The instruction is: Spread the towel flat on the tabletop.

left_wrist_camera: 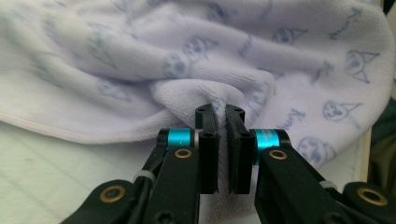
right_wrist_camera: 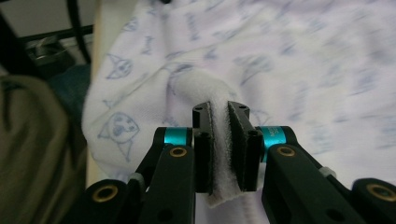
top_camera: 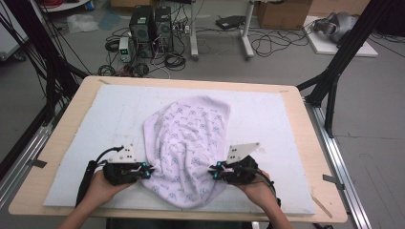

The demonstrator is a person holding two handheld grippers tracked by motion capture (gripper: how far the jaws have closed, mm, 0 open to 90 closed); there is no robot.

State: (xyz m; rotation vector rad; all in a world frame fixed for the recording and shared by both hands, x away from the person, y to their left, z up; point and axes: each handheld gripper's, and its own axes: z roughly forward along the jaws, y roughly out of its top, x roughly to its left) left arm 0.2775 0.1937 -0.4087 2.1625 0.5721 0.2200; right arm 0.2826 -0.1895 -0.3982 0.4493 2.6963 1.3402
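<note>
While each hand-held gripper, left (left_wrist_camera: pixel 222 116) and right (right_wrist_camera: pixel 220 112), pinches the towel (top_camera: pixel 188 143), its blue script stays unreadable.

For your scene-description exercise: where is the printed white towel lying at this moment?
In the high view the towel lies crumpled on the pale mat, centre to near edge, its near sides pinched by the left tool and the right tool.

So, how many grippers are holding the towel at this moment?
2. The left gripper pinches the towel at its left edge; the right gripper pinches its right edge.
</note>
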